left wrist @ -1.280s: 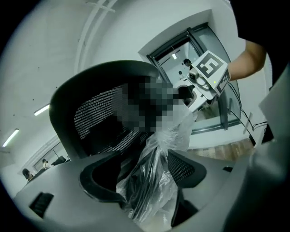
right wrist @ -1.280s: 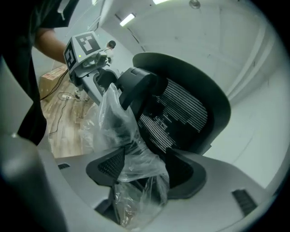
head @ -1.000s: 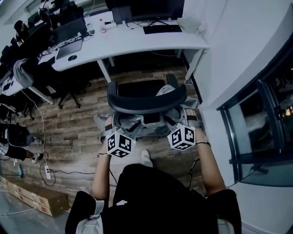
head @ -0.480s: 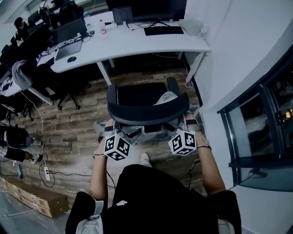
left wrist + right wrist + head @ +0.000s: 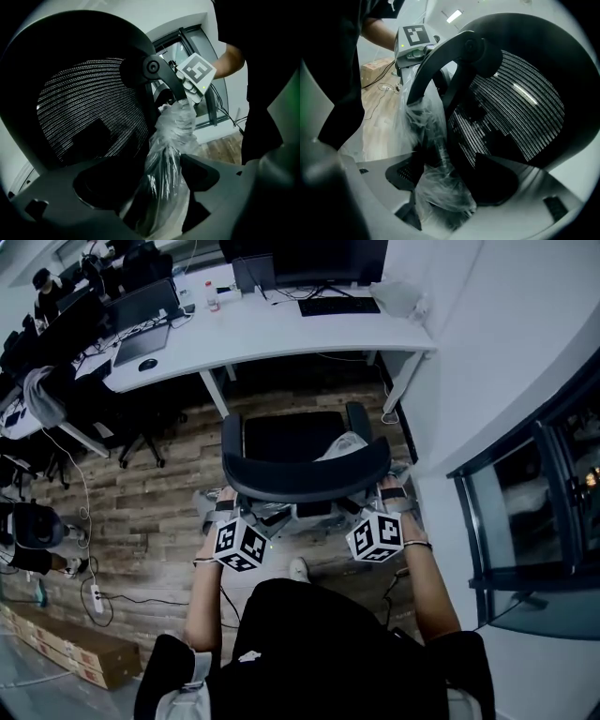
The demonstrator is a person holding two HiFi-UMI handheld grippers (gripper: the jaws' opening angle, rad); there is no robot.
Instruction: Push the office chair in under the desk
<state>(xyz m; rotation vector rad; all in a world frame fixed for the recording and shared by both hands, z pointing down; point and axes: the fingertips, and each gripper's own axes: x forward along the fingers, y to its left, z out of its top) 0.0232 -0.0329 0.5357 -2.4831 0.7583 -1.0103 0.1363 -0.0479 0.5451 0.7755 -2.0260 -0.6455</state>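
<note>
Low in the head view the 2 claws, left gripper [image 5: 154,180] and right gripper [image 5: 445,183], are opening with plastic-wrapped struts [image 5: 171,136] of the chair [image 5: 305,472], at centre frame, loose between their jaws, so I'd close both evenly, then push level and straight toward the desk [image 5: 281,329] across the top.

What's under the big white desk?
Wooden floor, shadow, and the white legs of the desk. The chair is not under it yet. Farther back, the desk covers whatever is there.
</note>
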